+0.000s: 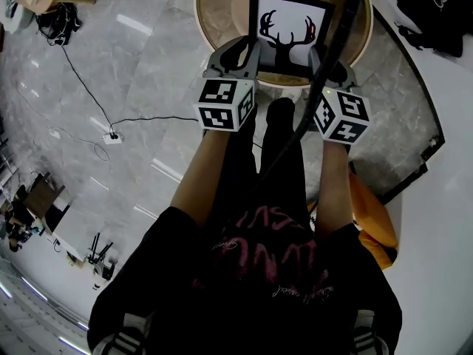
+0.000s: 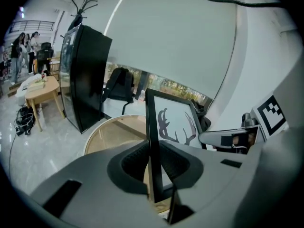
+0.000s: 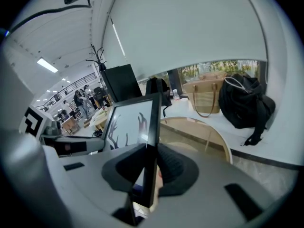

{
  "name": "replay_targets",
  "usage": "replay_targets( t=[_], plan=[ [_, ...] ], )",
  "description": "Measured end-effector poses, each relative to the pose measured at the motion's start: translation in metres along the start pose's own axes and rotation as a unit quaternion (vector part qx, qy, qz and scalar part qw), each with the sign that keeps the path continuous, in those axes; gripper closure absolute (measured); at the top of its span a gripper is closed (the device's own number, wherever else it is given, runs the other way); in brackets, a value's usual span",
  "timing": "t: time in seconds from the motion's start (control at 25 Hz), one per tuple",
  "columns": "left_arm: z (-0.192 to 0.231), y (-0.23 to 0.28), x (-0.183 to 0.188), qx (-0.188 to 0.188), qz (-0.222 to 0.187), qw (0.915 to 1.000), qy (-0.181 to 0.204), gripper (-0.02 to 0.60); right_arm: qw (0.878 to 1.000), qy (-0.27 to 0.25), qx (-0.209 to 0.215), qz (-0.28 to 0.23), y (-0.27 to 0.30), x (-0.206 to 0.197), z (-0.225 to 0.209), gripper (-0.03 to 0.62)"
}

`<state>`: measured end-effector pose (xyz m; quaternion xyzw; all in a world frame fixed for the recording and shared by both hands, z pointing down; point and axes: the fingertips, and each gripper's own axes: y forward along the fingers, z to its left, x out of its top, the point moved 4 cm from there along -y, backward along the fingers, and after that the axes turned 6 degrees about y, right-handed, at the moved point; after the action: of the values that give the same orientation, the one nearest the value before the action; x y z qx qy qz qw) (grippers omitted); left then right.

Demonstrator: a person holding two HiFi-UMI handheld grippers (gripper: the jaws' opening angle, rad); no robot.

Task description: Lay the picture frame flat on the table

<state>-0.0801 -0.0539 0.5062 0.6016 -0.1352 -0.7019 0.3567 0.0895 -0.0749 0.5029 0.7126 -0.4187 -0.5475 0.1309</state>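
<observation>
Both grippers on the picture frame (image 1: 288, 28)!
Left gripper (image 1: 247, 56) clamps its left edge, right gripper (image 1: 323, 63) its right edge, over the round table (image 1: 211, 13).

Illumination is bright, even and diffuse. In the head view, the polished floor (image 1: 133, 65) carries streak glare at 11 o'clock. Both gripper views show strong fisheye bending and black vignetting at every corner. A ceiling light strip (image 3: 47, 64) glows at 10 o'clock in the right gripper view. The picture frame (image 2: 173, 122) renders sharp.
</observation>
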Motion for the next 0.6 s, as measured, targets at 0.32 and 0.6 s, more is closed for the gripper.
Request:
replay_targets(
  t=[0.32, 0.6],
  plan=[
    [0.007, 0.022, -0.027, 0.0, 0.023, 0.9997, -0.01, 0.512, 1.0, 0.008, -0.004, 0.023, 0.022, -0.025, -0.015, 0.511],
    [0.01, 0.04, -0.053, -0.001, 0.043, 0.9989, -0.017, 0.512, 0.999, 0.02, -0.011, 0.042, 0.039, -0.05, -0.029, 0.513]
  ],
)
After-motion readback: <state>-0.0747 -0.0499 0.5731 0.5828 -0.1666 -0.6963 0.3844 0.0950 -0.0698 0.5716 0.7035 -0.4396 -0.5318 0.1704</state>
